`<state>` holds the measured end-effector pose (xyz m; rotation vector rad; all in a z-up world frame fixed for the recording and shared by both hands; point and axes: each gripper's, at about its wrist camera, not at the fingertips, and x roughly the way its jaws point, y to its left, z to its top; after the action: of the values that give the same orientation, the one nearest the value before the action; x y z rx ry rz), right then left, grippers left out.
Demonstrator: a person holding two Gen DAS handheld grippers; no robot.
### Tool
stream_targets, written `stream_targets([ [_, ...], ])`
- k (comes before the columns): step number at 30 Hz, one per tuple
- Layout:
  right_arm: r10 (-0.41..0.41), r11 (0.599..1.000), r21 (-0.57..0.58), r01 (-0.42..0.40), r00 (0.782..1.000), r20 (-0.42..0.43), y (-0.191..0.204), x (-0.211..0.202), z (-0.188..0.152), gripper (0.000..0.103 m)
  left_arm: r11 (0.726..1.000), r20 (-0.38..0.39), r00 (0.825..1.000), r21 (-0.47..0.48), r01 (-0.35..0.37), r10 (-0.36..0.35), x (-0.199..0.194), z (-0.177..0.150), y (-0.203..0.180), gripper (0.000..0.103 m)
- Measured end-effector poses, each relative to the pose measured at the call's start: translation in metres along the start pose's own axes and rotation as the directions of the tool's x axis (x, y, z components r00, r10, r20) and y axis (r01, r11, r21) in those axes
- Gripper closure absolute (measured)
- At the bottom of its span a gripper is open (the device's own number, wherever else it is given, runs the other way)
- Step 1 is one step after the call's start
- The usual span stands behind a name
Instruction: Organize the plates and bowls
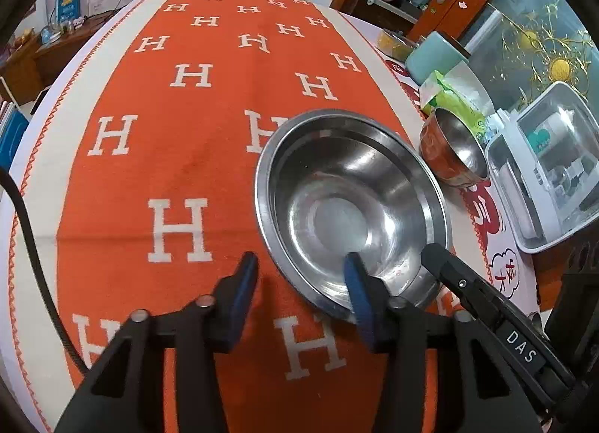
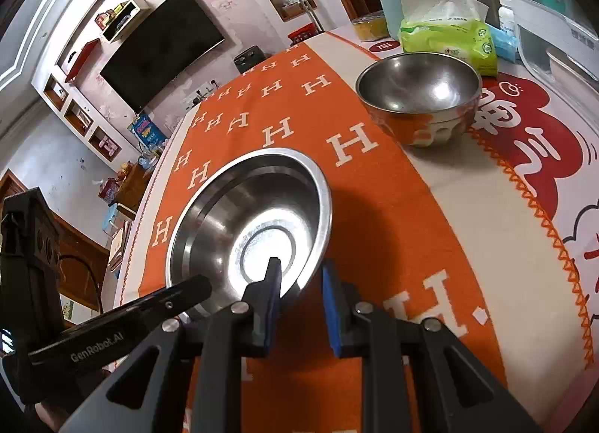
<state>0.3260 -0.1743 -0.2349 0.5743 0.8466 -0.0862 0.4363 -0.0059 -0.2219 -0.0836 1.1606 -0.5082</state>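
Grippers straddle the wide shallow stainless-steel bowl rim on the orange H-patterned cloth: left gripper and right gripper open, pads clear. Smaller steel bowl stands near the cloth's right edge.

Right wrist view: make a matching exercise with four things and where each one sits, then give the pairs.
Things:
1. wide steel basin
2. small steel bowl
3. green tissue pack
4. television

Places:
A. on the wall
B. behind the small bowl
C. on the orange cloth, at the hand-held gripper
D. at the cloth's edge, beside the red-printed mat

Pairs: 1-C, 2-D, 3-B, 4-A
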Motion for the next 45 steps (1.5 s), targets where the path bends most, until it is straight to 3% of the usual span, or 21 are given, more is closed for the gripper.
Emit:
stream_targets([
  [3, -0.007, 1.000, -0.012, 0.007, 1.000, 0.006, 0.003, 0.000, -0.001, 0.085, 1.000, -0.004, 1.000, 0.010, 0.024, -0.024, 0.002, -0.001, -0.002, 0.079],
  [15, 0.003, 0.998, -0.055, -0.003, 1.000, 0.001, 0.013, -0.025, -0.005, 0.085, 0.999, 0.017, 1.000, 0.028, 0.017, -0.017, -0.031, -0.014, -0.007, 0.079],
  [25, 0.051, 0.995, -0.091, -0.047, 0.998, 0.039, 0.040, -0.086, -0.022, 0.085, 0.997, 0.075, 0.997, 0.074, 0.017, -0.022, -0.109, -0.044, -0.017, 0.078],
  [45, 0.133, 0.972, -0.208, -0.107, 0.985, 0.114, 0.080, -0.221, -0.097, 0.085, 0.991, 0.197, 0.980, 0.134, 0.006, -0.033, -0.250, -0.151, -0.043, 0.077],
])
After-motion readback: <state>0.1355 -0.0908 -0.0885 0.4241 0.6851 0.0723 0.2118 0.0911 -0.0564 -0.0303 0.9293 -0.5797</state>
